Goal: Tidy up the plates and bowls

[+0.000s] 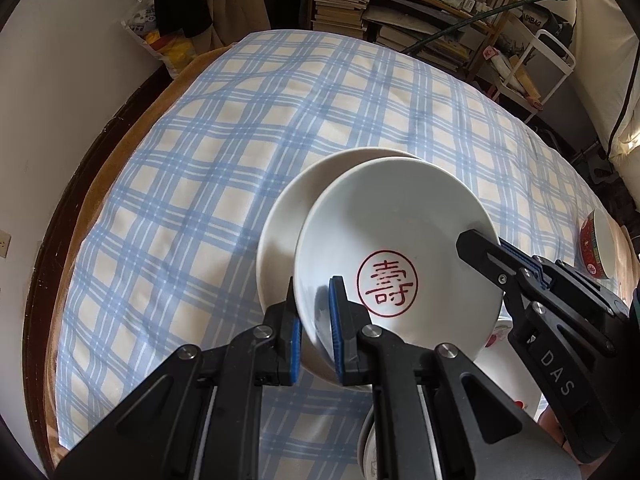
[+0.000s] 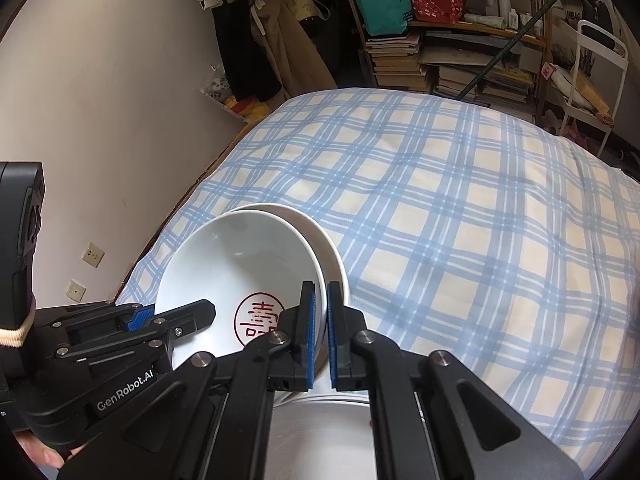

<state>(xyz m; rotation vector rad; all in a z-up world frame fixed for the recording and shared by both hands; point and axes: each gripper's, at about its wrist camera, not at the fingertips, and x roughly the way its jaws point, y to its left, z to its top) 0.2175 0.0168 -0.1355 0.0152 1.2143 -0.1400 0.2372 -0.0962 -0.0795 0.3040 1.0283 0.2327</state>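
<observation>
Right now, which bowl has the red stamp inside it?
The front white bowl, the one both sets of jaws pinch by the rim. A red circled character is printed on its bottom. The plain white bowl behind it shows no mark.

Broad bare blue-and-white checked tablecloth (image 2: 460,220) lies open beyond the two nested white ceramic bowls (image 1: 400,240), while a red-patterned bowl (image 1: 598,248) blocks the cloth's right edge.

Blue plaid tablecloth (image 1: 248,152), cluttered bookshelf (image 2: 460,56), hanging clothes (image 2: 256,40)
</observation>
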